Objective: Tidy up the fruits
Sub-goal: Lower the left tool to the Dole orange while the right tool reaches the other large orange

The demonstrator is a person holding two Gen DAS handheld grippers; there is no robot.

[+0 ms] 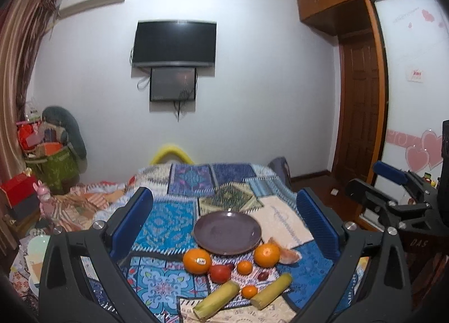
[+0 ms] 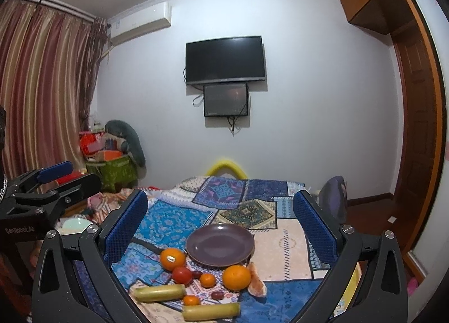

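Note:
A purple plate (image 1: pixel 227 231) (image 2: pixel 220 244) sits bare on the patchwork cloth. In front of it lie two large oranges (image 1: pixel 197 261) (image 1: pixel 267 254) (image 2: pixel 173 259) (image 2: pixel 236 277), a red tomato (image 1: pixel 220 273) (image 2: pixel 182 275), two small tangerines (image 1: pixel 244 267) (image 1: pixel 249 291), peeled orange segments (image 1: pixel 289 256) (image 2: pixel 256 281), two dark red dates and two yellow-green cane pieces (image 1: pixel 216 299) (image 1: pixel 271 290) (image 2: pixel 160 292) (image 2: pixel 211 311). My left gripper (image 1: pixel 224 216) and right gripper (image 2: pixel 220 219) hover above the fruit, both open and empty.
The cloth covers a table (image 1: pixel 179 182) that ends at the far side near a yellow chair back (image 1: pixel 171 151). A pale bowl (image 2: pixel 75 223) and clutter lie to the left. A wardrobe and a wooden door (image 1: pixel 362 104) stand to the right.

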